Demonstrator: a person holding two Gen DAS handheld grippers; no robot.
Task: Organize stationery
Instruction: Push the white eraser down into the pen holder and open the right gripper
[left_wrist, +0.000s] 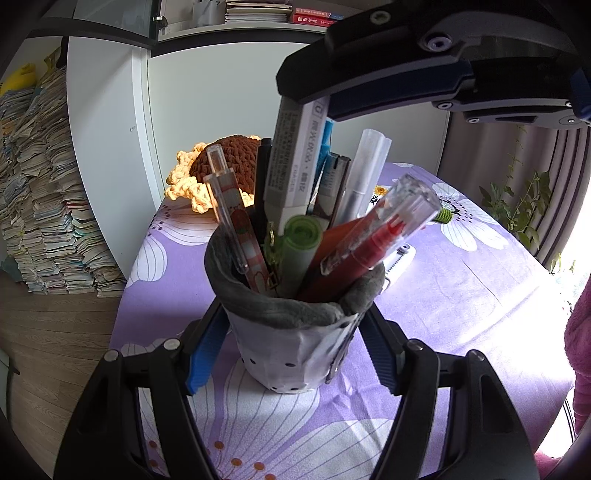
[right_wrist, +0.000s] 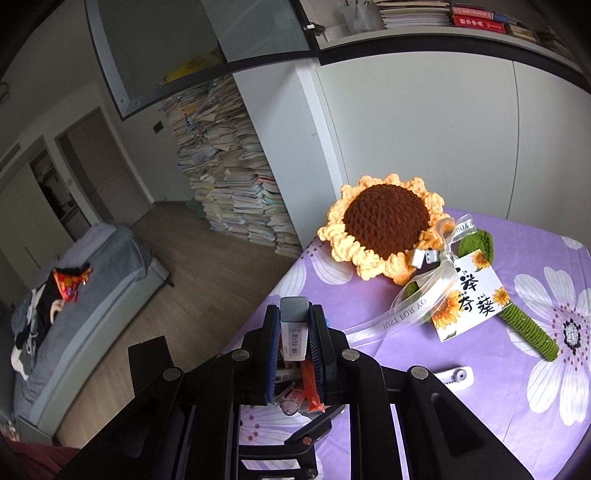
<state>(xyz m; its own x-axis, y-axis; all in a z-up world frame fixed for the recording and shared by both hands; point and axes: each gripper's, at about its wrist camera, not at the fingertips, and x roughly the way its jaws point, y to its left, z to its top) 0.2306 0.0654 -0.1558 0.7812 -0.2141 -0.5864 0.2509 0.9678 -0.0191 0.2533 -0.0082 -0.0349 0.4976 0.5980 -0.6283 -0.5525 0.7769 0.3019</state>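
One fabric pen holder (left_wrist: 291, 354) stuffed with about ten pens and markers, one crocheted sunflower (right_wrist: 388, 225), two hand-held grippers.

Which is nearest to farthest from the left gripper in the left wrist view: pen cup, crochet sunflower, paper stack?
1. Pen cup: clamped in the left gripper.
2. Crochet sunflower: behind the cup, at the table's far edge.
3. Paper stack: on the floor, far left.

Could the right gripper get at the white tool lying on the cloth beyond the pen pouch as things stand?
Probably not yet: the right gripper is shut on the grey marker over the pen pouch, so its jaws are occupied. The white tool itself lies uncovered on the purple tablecloth.
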